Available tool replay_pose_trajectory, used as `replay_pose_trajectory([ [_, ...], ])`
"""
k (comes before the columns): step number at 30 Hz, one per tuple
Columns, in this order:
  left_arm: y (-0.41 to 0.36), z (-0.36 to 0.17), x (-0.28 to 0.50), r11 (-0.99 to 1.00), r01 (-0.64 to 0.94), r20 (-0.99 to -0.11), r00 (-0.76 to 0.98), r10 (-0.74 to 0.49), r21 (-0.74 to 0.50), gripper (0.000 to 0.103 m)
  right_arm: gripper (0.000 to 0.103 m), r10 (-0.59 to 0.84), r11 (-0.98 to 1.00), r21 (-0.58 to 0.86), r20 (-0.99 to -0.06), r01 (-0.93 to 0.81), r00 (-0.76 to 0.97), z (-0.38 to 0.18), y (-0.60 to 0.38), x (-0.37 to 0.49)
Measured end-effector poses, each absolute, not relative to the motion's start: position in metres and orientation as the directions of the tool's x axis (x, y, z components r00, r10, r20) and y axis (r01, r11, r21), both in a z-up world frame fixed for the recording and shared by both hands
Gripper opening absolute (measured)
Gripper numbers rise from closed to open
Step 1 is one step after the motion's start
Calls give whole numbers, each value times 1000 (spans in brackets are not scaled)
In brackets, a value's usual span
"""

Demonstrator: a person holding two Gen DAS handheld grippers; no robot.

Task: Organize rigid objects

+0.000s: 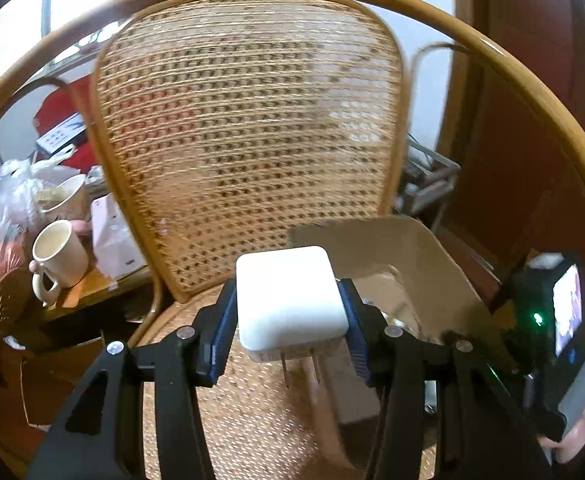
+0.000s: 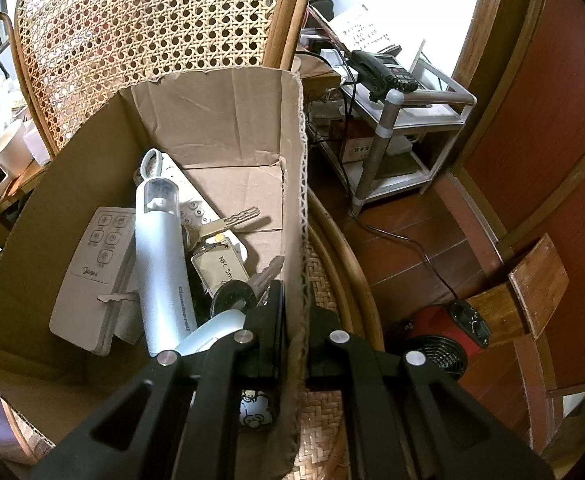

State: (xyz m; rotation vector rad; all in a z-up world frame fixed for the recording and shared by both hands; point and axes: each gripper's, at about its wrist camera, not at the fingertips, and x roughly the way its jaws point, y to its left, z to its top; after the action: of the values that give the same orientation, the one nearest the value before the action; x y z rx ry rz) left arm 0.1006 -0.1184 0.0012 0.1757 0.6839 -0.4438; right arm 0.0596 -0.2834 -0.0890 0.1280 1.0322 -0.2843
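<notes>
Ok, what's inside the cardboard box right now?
In the cardboard box: a white bottle, a Midea remote, another white remote partly under the bottle, and keys with a tag. The tongs cover the near corner.

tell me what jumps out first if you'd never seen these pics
A white plug-in charger sits clamped in the left gripper, prongs down, before a rattan chair. The right gripper pinches the wall of a cardboard box holding a white bottle, a remote and keys.
</notes>
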Motion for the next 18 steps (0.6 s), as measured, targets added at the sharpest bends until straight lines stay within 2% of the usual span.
replay_pose_trajectory([
  [8, -151, -12, 90, 848, 529, -695, 620, -364, 27, 48, 9, -174, 956, -32, -860, 292, 479, -89, -283, 61],
  [12, -155, -10, 83, 843, 536, -678, 638, -366, 49, 49, 11, -176, 956, -33, -861, 293, 478, -89, -283, 61],
  [14, -155, -5, 79, 846, 527, -659, 663, -356, 74, 68, 11, -173, 956, -30, -860, 292, 479, -89, -283, 61],
  [18, -151, 1, 73, 858, 502, -635, 699, -329, 109, 76, 11, -179, 956, -37, -860, 291, 477, -87, -282, 59],
])
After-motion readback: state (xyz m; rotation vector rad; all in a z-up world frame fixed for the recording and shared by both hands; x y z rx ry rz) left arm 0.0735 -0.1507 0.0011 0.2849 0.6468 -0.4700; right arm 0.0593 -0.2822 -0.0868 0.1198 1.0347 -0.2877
